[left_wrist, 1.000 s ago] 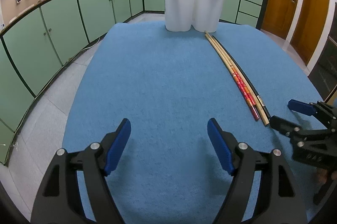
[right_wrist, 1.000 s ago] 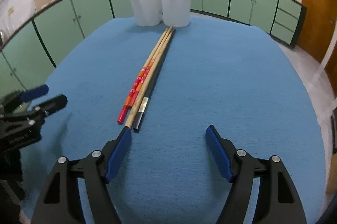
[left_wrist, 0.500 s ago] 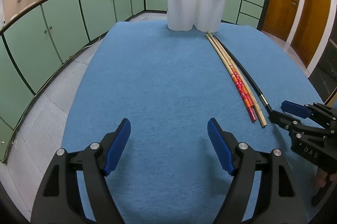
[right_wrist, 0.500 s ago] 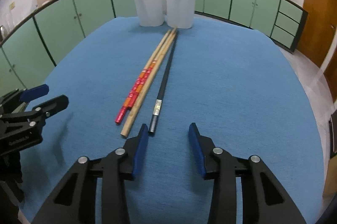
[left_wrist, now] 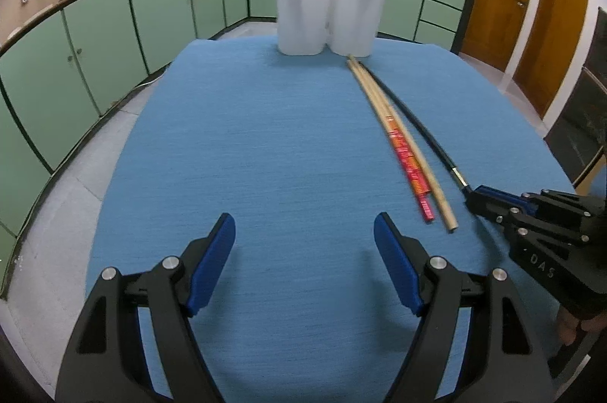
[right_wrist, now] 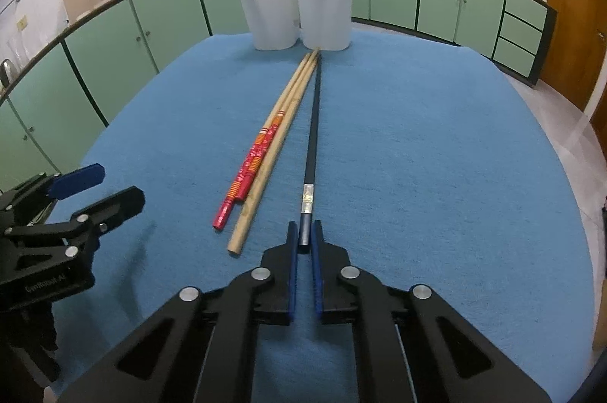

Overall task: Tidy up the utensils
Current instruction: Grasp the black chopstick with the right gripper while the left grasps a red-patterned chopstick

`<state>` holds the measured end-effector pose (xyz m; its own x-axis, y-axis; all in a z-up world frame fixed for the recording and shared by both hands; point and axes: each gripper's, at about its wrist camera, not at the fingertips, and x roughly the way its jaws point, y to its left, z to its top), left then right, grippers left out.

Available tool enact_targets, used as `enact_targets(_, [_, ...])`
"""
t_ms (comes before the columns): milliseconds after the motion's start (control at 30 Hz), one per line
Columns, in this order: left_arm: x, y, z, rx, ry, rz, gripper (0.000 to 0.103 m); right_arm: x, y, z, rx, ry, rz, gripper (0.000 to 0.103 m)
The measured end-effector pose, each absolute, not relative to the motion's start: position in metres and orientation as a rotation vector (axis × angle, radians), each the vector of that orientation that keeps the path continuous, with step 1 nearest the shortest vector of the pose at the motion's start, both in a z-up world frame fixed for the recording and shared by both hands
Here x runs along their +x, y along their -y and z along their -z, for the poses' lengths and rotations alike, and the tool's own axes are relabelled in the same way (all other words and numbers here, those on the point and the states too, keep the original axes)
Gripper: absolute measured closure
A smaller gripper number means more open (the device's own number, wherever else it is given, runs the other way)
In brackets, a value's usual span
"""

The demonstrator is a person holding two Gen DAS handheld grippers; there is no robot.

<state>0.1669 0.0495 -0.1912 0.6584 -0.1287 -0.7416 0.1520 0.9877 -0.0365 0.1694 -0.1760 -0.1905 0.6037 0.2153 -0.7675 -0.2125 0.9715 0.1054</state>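
we pinch the black chopstick at its near end

our right hand-held gripper (right_wrist: 304, 239) is clamped on the black chopstick (right_wrist: 312, 134), which lies on the blue worktop (right_wrist: 436, 156) right of the red (right_wrist: 248, 175) and bamboo chopsticks (right_wrist: 273, 152); the left hand-held gripper (left_wrist: 303, 251) hangs spread, empty. held so near its tip, the stick could pivot, slip free, or miss the white utensil holder (right_wrist: 296, 8).
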Motion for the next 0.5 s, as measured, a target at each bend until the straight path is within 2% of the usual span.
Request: enact_targets(500, [0.182,0.005,0.209,0.061,-0.890,0.219,0.031,0.164,0.213,0.192,0.054,-0.880,-0.208,0.096])
